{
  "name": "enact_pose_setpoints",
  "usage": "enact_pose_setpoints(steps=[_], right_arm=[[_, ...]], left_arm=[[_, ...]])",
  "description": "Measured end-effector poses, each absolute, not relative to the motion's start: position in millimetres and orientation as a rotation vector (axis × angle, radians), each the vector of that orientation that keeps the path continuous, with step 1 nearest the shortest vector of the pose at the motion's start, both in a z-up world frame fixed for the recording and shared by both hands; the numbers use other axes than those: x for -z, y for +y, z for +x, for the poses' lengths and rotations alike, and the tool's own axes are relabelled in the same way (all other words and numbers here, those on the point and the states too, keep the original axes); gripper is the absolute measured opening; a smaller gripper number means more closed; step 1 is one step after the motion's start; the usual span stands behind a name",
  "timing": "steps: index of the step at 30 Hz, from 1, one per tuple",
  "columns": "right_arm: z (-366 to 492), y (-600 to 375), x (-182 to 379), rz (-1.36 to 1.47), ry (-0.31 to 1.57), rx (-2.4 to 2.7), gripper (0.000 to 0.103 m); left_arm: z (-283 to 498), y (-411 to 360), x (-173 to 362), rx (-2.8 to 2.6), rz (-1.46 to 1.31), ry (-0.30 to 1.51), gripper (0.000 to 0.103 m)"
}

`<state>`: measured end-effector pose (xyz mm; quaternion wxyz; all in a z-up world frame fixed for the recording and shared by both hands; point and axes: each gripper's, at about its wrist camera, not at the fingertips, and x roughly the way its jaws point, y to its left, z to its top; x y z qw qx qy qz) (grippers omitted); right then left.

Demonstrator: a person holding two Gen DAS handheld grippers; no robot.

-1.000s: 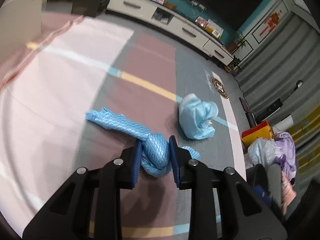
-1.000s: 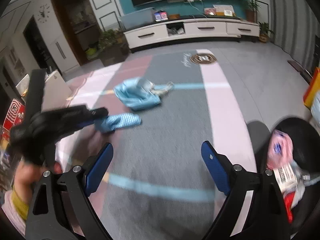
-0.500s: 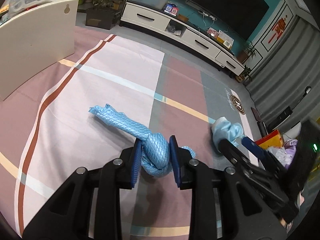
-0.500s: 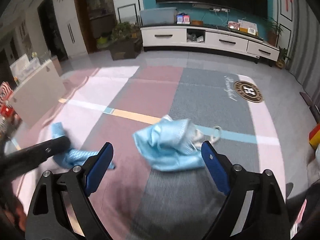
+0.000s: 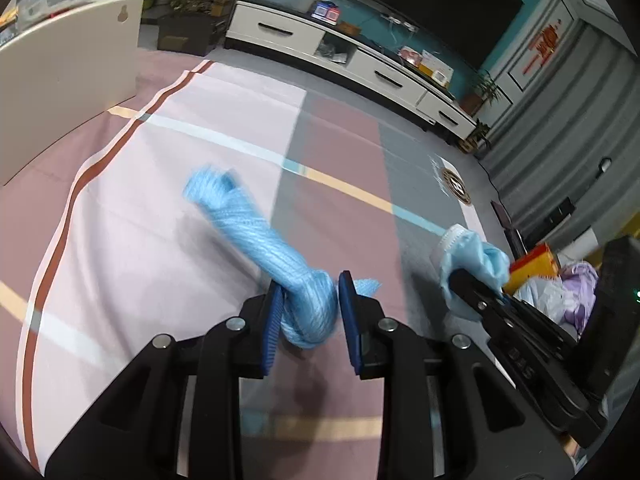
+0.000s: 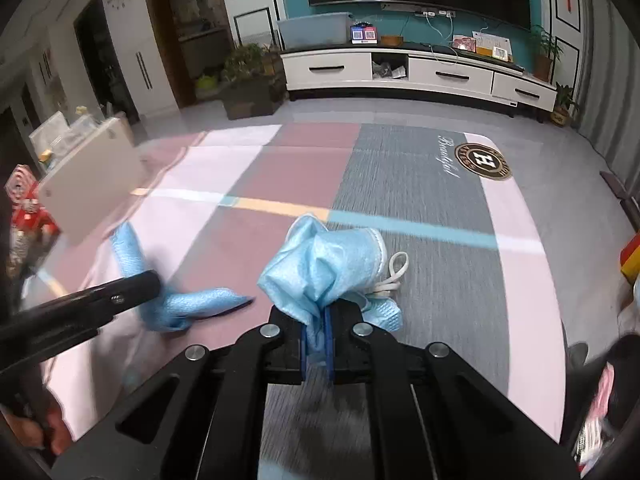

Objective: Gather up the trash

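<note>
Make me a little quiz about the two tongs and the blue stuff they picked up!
1. True or false: the left tongs hold a knotted blue cloth.
2. What do the right tongs pinch? A) a bottle B) a pale blue mask C) nothing
3. Fill in: the round logo on the rug shows the letter ___.

Key:
1. True; the pads squeeze the knot.
2. B; the right jaws have just closed on the mask, its white ear loop hanging beside.
3. H, on the logo.
</note>
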<state>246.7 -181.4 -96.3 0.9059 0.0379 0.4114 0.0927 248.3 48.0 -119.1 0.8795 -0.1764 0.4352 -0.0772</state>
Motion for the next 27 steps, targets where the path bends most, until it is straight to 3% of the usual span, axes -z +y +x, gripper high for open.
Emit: enact_pose_setpoints(steps=[27], right_arm=[[69,-202,51,0.186,0.831,-0.205,0.008]], left_arm=[[87,7,80,0.266,-0.214,0.875,0.029]])
